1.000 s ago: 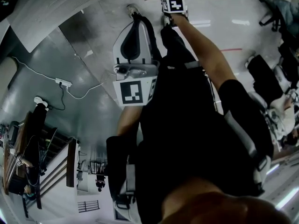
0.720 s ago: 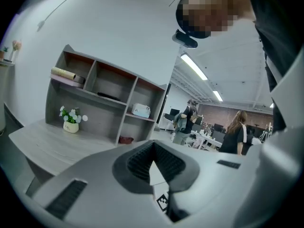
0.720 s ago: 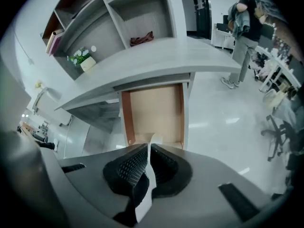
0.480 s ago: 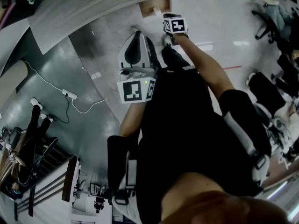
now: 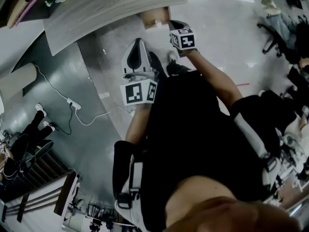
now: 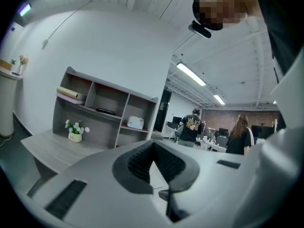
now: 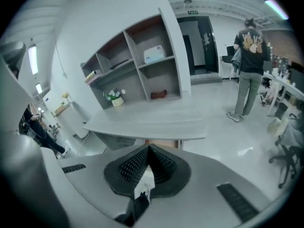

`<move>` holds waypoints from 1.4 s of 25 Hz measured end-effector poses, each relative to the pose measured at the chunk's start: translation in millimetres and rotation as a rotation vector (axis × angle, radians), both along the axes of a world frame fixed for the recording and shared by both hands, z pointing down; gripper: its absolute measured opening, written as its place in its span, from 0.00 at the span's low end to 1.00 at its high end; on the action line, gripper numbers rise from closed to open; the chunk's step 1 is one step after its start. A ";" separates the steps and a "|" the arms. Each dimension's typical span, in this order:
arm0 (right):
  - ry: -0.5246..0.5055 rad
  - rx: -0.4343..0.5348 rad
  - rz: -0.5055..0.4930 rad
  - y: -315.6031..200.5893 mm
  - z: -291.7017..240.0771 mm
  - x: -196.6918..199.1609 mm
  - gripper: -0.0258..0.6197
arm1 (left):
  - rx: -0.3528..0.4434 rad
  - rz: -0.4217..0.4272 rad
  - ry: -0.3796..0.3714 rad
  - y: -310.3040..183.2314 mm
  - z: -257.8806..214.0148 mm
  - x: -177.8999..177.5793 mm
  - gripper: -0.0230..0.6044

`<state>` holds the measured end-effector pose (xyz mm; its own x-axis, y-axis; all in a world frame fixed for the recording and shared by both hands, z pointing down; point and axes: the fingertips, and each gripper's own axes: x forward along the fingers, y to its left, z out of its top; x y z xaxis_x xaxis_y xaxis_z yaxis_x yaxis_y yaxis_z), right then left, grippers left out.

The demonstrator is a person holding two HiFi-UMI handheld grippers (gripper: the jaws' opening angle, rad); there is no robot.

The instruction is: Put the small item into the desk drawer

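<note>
1. Brown wood shows under the near edge of the desk: this is the desk drawer [image 5: 155,17], and it stands pulled out. In the right gripper view only a thin strip of it shows, just below the desk top.
2. No view shows the small item clearly, so I cannot tell where it is.
3. The right gripper [image 5: 174,25] is close to the drawer, just on its right, with its tip pointing down. Its jaws are pressed together. In its own view the black ribbed pads [image 7: 130,167] meet in a point. A thin pale sliver shows low between them, and I cannot tell what it is.
4. The left gripper [image 5: 138,42] is to the left of the right one and apart from it, over the floor. Its jaws are together too, with nothing held between them.
5. The grey desk [image 5: 111,6] lies on the far side of both grippers.
6. At the far side of the desk stands a grey shelf unit [image 7: 137,65]. A little pot of white flowers [image 7: 115,98] sits in front of it.
7. On the left, a white power strip [image 5: 72,102] with its cable lies on the shiny grey floor [image 5: 91,81].
8. A person in a dark top [image 7: 249,56] stands far off on the right, past the desk.
</note>
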<state>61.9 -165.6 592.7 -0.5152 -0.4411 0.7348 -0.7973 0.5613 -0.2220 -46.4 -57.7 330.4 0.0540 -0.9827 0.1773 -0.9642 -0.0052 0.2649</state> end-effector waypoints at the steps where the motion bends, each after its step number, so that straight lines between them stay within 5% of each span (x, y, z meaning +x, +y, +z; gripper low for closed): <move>1: -0.018 0.022 -0.004 -1.8 -11.9 1.7 0.04 | 0.003 -0.008 -0.003 1.8 -1.2 3.2 0.03; 19: -0.232 0.346 -0.108 57.5 -201.8 22.1 0.04 | -0.001 -0.021 -0.047 25.3 -26.4 4.1 0.03; 31: -0.270 0.410 -0.039 100.0 -242.3 15.8 0.04 | 0.029 0.039 -0.114 36.9 -43.1 -10.7 0.03; 35: -0.292 0.416 -0.033 108.5 -244.4 8.8 0.04 | 0.040 0.032 -0.082 44.7 -43.6 -11.7 0.03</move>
<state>70.6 -57.1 348.3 -0.6912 -0.6461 0.3236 -0.7159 0.6733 -0.1848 -58.1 -13.0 286.8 0.0724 -0.9870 0.1435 -0.9819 -0.0453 0.1841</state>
